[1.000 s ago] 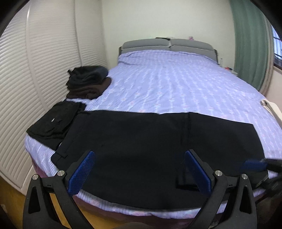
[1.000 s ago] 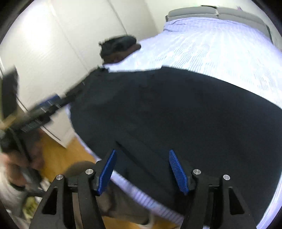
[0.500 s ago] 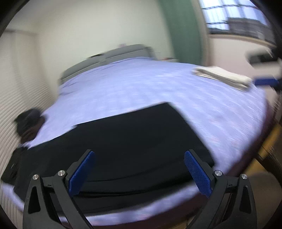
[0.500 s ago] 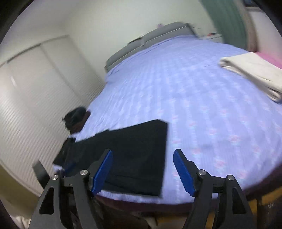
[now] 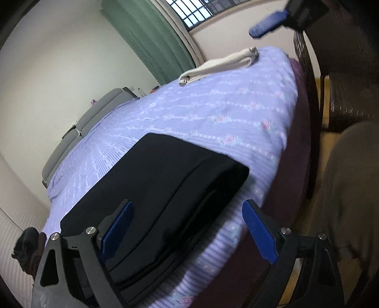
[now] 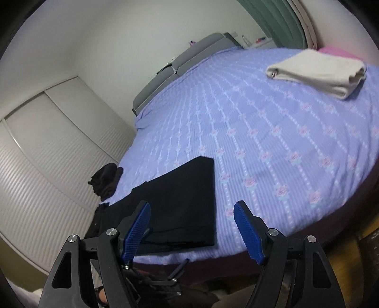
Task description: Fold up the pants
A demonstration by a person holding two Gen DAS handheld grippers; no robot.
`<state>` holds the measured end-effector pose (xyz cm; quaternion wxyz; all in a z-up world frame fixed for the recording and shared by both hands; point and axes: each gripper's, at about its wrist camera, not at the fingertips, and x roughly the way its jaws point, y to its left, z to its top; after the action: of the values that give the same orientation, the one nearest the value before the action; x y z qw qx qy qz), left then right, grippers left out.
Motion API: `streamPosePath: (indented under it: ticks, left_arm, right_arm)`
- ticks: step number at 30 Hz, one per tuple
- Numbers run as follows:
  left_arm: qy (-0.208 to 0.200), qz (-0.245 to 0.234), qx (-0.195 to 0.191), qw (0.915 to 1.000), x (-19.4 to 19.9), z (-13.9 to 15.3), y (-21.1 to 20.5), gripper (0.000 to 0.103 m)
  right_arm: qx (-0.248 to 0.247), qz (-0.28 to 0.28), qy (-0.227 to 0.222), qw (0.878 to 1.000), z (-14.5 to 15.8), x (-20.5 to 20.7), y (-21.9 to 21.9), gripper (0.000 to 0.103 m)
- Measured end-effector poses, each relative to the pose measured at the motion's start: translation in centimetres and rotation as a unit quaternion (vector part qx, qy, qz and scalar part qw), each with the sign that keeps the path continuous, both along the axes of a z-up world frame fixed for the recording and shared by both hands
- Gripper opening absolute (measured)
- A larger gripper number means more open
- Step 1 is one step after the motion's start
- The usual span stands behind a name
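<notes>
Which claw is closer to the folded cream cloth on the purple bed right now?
Right. In the left wrist view the right claw hangs just above the folded cream cloth; the left claw sits over the black pants at the near edge.

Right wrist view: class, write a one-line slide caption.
Open right gripper hovers over black pants on a lilac bedspread, folded beige cloth beyond.

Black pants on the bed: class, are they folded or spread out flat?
Folded. The black fabric pants lie on the lilac floral bedsheet with stacked layers showing along the near edge.
</notes>
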<state>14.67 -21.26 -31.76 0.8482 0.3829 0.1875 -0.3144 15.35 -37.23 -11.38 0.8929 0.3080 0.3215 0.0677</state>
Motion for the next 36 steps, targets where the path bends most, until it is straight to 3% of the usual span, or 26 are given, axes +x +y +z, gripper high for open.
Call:
streamPosePath:
  ticks: [7, 11, 19, 25, 30, 31, 36]
  left_arm:
    - [0.001, -0.017, 0.046, 0.9988, 1.2, -2.6, -1.3, 0.084]
    - [0.016, -0.019, 0.049, 0.9985, 2.2, -3.3, -1.8, 0.080]
    - [0.036, 0.007, 0.013, 0.9993, 3.9, -2.5, -1.8, 0.067]
    - [0.057, 0.027, -0.018, 0.9978, 3.8, -1.4, -1.4, 0.046]
    - [0.062, 0.038, -0.042, 0.9965, 3.9, -0.4, -0.8, 0.045]
    - [0.070, 0.044, -0.049, 0.9954, 4.3, -0.4, -0.6, 0.044]
    - [0.132, 0.076, -0.084, 0.9848, 6.8, 0.0, -0.4, 0.023]
  right_arm:
    - [0.009, -0.006, -0.001, 1.000, -0.6, 0.4, 0.4, 0.074]
    - [-0.020, -0.028, -0.012, 0.999, 0.0, 0.1, 0.6, 0.074]
    - [-0.052, -0.050, -0.027, 0.997, 0.4, -0.5, 1.7, 0.074]
    - [-0.070, -0.062, -0.030, 0.995, 0.5, -0.5, 1.8, 0.074]
    - [-0.088, -0.075, -0.031, 0.993, 0.7, -0.8, 1.8, 0.074]
    - [-0.095, -0.078, -0.034, 0.992, 0.9, -0.9, 1.9, 0.074]
    - [-0.120, -0.077, -0.037, 0.989, 1.2, -1.0, 2.5, 0.074]
